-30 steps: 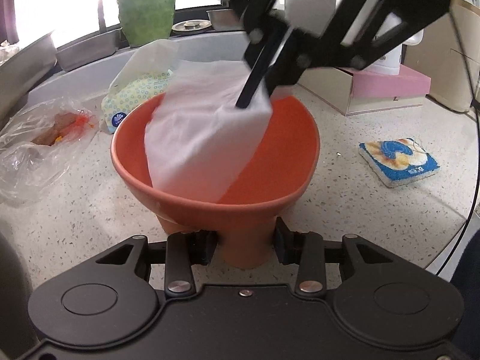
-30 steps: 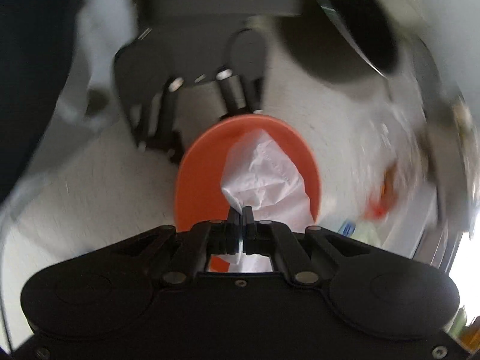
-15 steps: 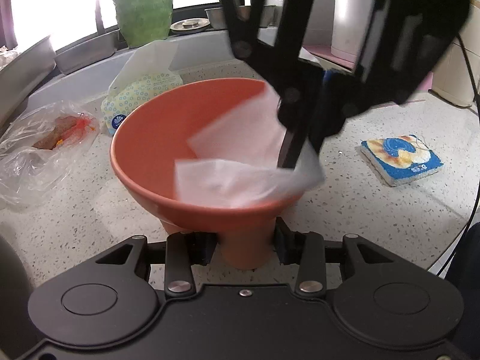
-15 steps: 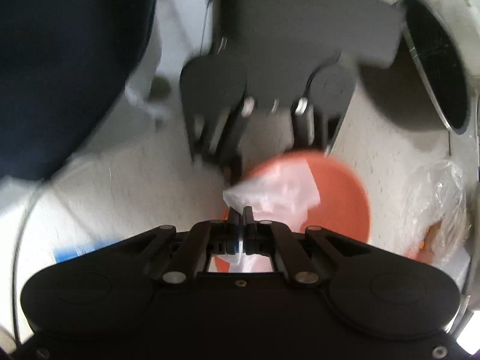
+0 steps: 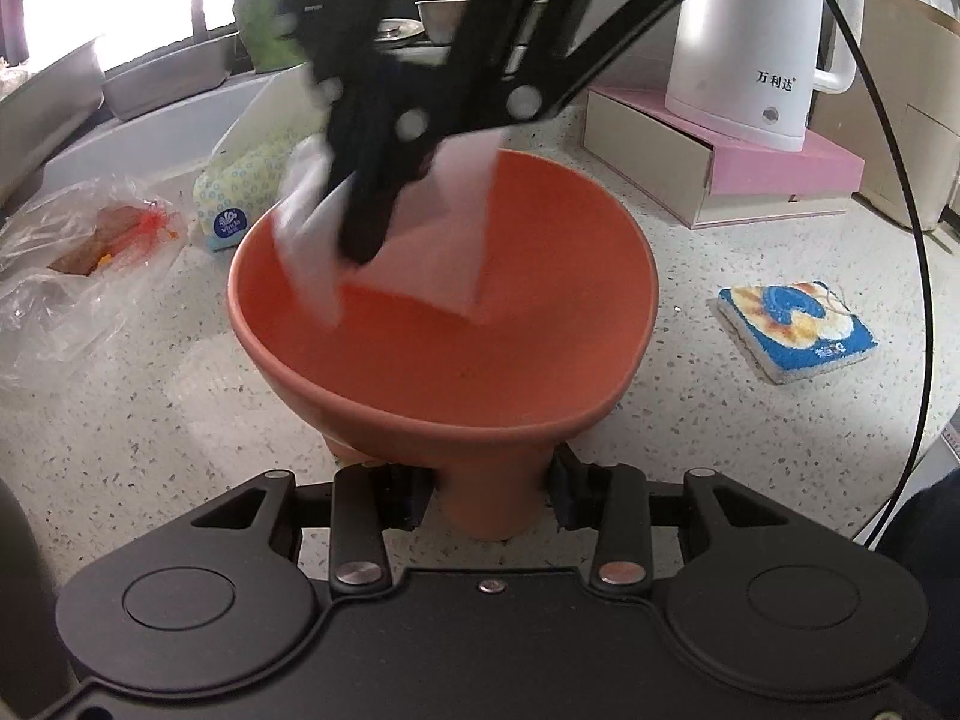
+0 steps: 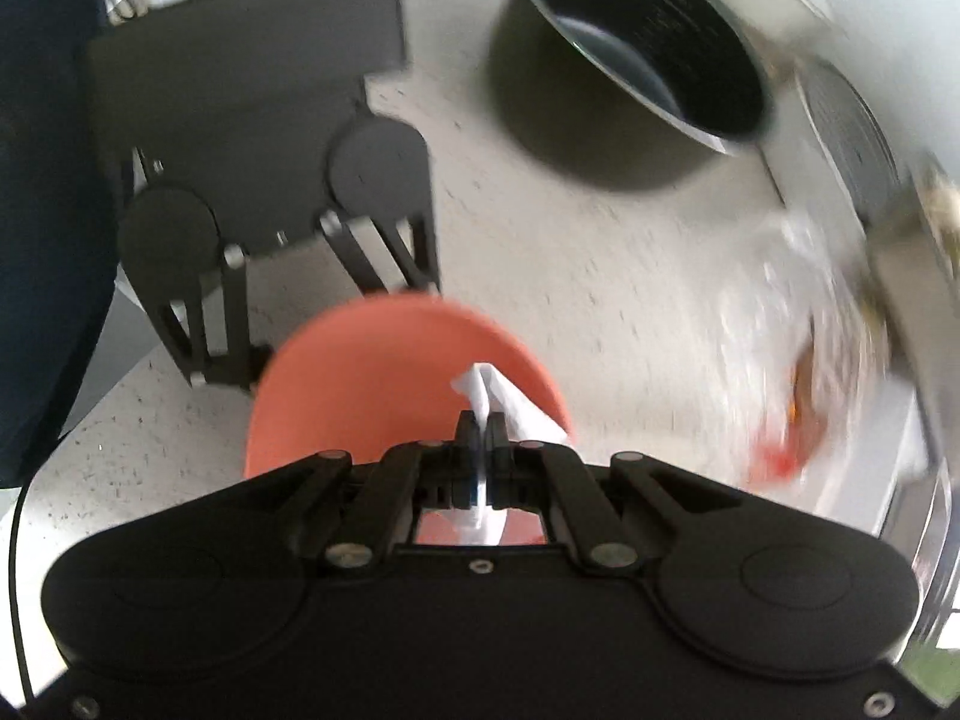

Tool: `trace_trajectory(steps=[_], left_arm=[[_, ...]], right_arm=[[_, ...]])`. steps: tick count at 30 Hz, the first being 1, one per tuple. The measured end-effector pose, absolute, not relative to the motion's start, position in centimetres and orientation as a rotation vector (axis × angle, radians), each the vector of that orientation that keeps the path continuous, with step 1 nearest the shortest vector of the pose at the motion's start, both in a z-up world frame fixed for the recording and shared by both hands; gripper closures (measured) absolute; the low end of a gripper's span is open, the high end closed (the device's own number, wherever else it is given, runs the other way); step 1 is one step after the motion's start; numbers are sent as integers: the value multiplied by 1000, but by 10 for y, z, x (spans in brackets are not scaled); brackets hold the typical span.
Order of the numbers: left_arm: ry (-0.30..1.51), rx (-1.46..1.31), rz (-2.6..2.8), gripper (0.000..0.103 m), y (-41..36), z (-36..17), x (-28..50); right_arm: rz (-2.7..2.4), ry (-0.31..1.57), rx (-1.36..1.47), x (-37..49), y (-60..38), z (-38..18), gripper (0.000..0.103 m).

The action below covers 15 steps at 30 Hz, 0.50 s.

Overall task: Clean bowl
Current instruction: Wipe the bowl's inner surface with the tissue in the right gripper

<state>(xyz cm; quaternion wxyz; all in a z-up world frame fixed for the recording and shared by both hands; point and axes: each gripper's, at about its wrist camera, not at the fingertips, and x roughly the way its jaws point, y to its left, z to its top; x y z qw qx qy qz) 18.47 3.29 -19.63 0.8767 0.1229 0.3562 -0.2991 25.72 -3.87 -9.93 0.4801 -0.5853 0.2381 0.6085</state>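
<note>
The orange bowl (image 5: 444, 324) stood on the speckled counter (image 5: 690, 420), and the left gripper (image 5: 489, 495) held it by its foot: the two black fingers (image 5: 396, 495) pressed on both sides of the narrow base, so the jaws were partly apart and clamped on the bowl. The right gripper (image 6: 480, 429) came from above into the bowl, and its jaws were pressed together on a white tissue (image 5: 444, 240). In the left wrist view the tissue lay against the far inner wall of the bowl, with one part hanging over the far left rim, and the tip of the right gripper (image 5: 360, 246) pointed down at that wall. In the right wrist view the tissue (image 6: 516, 405) came out from between the closed fingers, and the bowl (image 6: 384, 384) was just under them; this view was blurred on its right side. A sponge (image 5: 795, 330) with a blue and orange pattern lay on the counter to the right of the bowl, apart from it. A tissue pack (image 5: 240, 192) and a clear plastic bag (image 5: 66, 276) lay to the left. A white kettle (image 5: 750, 54) stood on a pink box (image 5: 750, 174) behind. A dark pot (image 6: 636, 66) stood on the counter in the right wrist view.
</note>
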Motion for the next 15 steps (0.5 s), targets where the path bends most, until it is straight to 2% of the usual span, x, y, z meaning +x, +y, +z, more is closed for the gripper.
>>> trace_trajectory(steps=[15], left_arm=[[770,280,-638,65,30,-193,189]], right_arm=[[1471,682,-1208,250,-94,-98,101]])
